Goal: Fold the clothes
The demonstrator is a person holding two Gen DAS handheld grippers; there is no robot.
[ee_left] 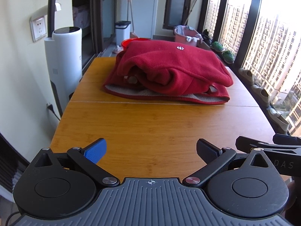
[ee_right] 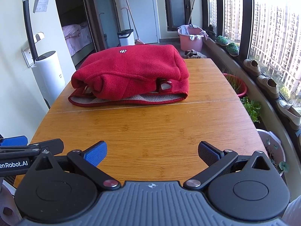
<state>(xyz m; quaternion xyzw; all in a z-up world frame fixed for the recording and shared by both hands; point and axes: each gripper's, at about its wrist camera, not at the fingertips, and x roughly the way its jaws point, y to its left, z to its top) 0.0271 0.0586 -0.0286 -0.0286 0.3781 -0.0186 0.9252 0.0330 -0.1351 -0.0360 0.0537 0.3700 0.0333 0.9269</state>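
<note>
A folded red fleece jacket [ee_left: 169, 71] lies on the far half of the wooden counter [ee_left: 150, 128], long axis crosswise. Both the left claw [ee_left: 150, 151] and right claw [ee_right: 151, 152] hover wide open, empty, well short of it, roughly equally distant.

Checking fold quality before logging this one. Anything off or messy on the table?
Mostly tidy. The red fleece lies folded on the wooden table, but its grey-lined bottom layer sticks out past the front edge, and cuffs poke out between layers. Both left gripper and right gripper are open, clear of it.
</note>
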